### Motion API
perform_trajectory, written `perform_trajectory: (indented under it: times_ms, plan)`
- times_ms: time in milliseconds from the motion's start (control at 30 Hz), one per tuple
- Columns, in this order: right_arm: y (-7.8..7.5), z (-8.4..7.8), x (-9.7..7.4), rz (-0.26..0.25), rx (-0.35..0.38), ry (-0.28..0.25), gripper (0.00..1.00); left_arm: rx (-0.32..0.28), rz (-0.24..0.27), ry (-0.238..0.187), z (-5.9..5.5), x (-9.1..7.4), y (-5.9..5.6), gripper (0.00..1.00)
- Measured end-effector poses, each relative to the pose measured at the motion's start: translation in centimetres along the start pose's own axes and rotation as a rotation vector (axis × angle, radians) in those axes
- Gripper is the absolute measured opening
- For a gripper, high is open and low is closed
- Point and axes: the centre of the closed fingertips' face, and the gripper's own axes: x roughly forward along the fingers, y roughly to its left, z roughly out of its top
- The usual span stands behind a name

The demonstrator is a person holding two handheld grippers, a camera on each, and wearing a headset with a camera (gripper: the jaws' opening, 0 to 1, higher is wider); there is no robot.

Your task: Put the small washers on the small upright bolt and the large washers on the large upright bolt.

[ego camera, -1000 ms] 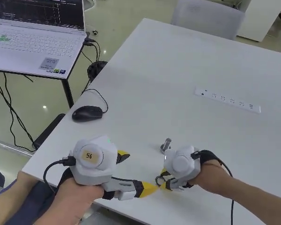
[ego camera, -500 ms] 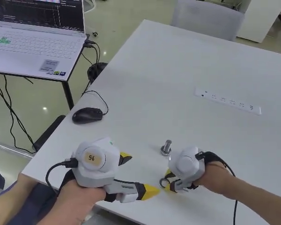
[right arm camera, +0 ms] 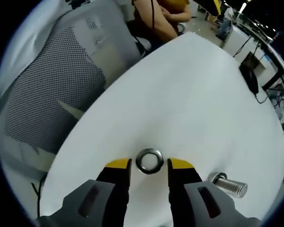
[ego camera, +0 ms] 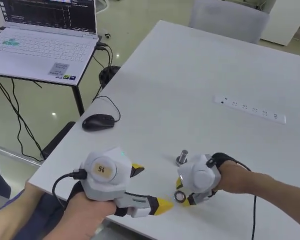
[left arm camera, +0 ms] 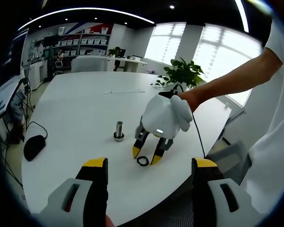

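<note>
Straddling washer (right arm camera: 138, 161), right tool (right arm camera: 149, 163), jaws apart

The right tongs (ego camera: 182, 194) have swung their yellow tips a little to the right along the near edge of the tabletop (ego camera: 190, 90), so they now sit almost straight below the upright bolt (ego camera: 182, 157). The washer (ego camera: 179, 196), a second ago lost in the dark tangle at those tips, now shows plainly as a ring between them.
</note>
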Motion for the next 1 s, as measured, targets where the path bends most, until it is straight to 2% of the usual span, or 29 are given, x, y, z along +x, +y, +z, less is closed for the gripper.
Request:
perform_trajectory:
  times_ms: [67, 267, 300, 433, 667, 833, 1000]
  plan:
    - [0.0, 0.0, 0.0, 0.015, -0.046, 0.012, 0.32, -0.002, 0.000, 0.001, -0.1, 0.1, 0.0, 0.71]
    - [-0.2, -0.2, 0.0, 0.026, -0.062, 0.016, 0.29, -0.004, 0.000, 0.003, -0.2, 0.1, 0.0, 0.71]
    - [-0.2, -0.2, 0.0, 0.027, -0.062, 0.014, 0.25, -0.005, 0.001, 0.003, -0.2, 0.1, 0.0, 0.71]
    - [-0.1, -0.3, -0.1, 0.013, -0.043, 0.013, 0.24, -0.005, 0.001, 0.002, -0.1, 0.2, 0.1, 0.71]
    - [-0.2, -0.7, -0.4, -0.025, 0.099, -0.002, 0.23, 0.001, -0.002, 0.000, 0.2, 0.3, 0.1, 0.71]
    - [-0.1, -1.1, -1.0, -0.052, 0.244, -0.067, 0.23, -0.002, 0.001, -0.003, 0.2, 0.2, 0.3, 0.71]
    - [-0.2, -1.6, -1.8, -0.076, 0.278, -0.070, 0.23, -0.004, -0.001, 0.000, 0.0, 0.3, 0.2, 0.71]
